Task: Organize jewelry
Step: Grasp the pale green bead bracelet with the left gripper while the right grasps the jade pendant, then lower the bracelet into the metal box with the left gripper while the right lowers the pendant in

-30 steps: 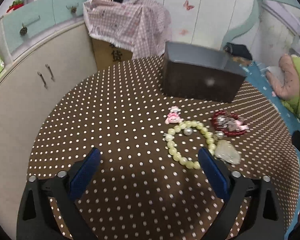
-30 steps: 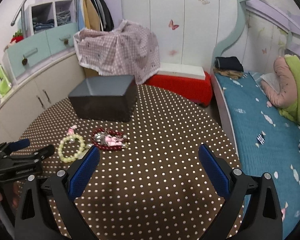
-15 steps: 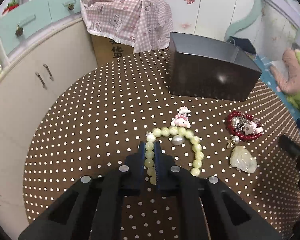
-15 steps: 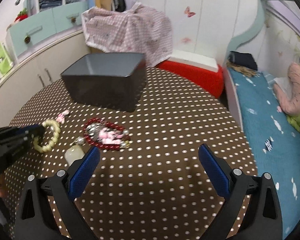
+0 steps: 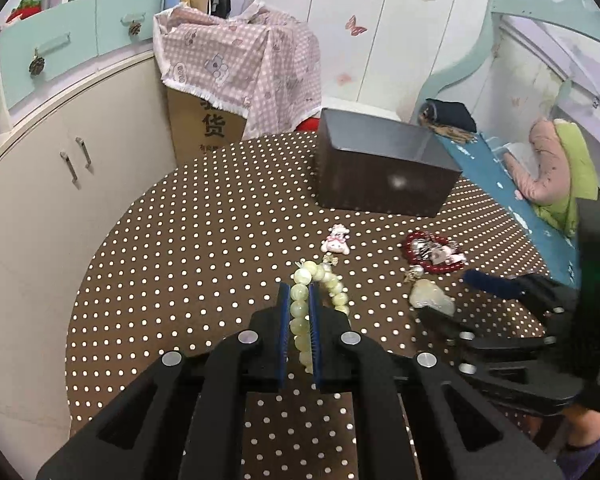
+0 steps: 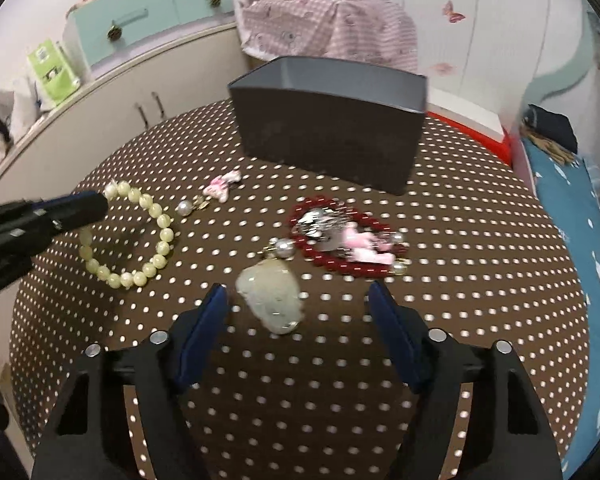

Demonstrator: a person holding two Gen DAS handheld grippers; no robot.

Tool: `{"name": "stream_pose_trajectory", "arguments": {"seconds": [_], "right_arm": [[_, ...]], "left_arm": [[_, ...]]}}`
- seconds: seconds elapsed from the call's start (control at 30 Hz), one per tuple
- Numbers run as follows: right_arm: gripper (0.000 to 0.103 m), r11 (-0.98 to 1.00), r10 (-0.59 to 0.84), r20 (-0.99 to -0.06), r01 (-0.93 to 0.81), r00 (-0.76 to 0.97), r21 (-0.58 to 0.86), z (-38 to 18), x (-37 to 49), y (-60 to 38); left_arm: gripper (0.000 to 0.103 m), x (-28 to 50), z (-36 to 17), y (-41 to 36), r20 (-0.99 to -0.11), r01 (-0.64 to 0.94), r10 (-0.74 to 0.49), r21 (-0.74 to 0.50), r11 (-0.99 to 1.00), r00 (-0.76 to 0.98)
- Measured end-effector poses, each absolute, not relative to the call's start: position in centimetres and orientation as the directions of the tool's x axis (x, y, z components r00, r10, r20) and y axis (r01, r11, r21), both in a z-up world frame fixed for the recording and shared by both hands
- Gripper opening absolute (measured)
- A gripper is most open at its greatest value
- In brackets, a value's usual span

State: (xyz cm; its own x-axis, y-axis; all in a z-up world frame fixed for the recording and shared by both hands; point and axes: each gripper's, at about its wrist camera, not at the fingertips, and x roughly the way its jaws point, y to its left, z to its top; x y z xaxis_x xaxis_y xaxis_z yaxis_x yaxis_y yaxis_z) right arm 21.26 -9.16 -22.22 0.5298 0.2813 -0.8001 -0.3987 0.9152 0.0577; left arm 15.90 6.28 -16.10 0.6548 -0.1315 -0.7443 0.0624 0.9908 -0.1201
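While empty-looking, dark box (image 6: pixel 328 120) upright.

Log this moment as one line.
left claw: shut on bead bracelet | right claw: open, over jade pendant | red bracelet: on table | box: open

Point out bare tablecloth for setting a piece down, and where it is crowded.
Bare: the tablecloth right of the red bracelet, and the stretch left of the dark box toward the cabinet. Crowded: between the green bead bracelet, jade pendant and red bracelet.
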Motion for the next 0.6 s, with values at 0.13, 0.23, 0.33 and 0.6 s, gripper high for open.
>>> {"name": "stream_pose_trajectory", "arguments": {"seconds": [0.13, 0.23, 0.33, 0.6], "right_arm": [[0.033, 0.908, 0.282, -0.799, -0.416, 0.531, 0.044, -22.4, 21.3, -8.2], [0.029, 0.902, 0.291, -0.8, -0.428, 0.524, 0.048, -22.2, 21.5, -8.1], [0.029, 0.899, 0.326, -0.788, -0.428, 0.521, 0.089, -21.5, 21.0, -8.7], [0.029, 0.897, 0.383, -0.713, -0.422, 0.587, 0.135, -16.4, 21.6, -11.3]], "left_arm": [[0.008, 15.7, -15.6, 6.2, -0.74, 0.094, -0.174, -0.15, 0.984, 0.65], [0.008, 15.4, -15.0, 5.9, -0.728, 0.113, -0.194, -0.158, 0.981, 0.658], [0.008, 15.4, -13.9, 5.7, -0.708, 0.146, -0.228, -0.176, 0.974, 0.669], [0.008, 16.9, -9.1, 4.5, -0.626, 0.269, -0.342, -0.212, 0.94, 0.701]]}}
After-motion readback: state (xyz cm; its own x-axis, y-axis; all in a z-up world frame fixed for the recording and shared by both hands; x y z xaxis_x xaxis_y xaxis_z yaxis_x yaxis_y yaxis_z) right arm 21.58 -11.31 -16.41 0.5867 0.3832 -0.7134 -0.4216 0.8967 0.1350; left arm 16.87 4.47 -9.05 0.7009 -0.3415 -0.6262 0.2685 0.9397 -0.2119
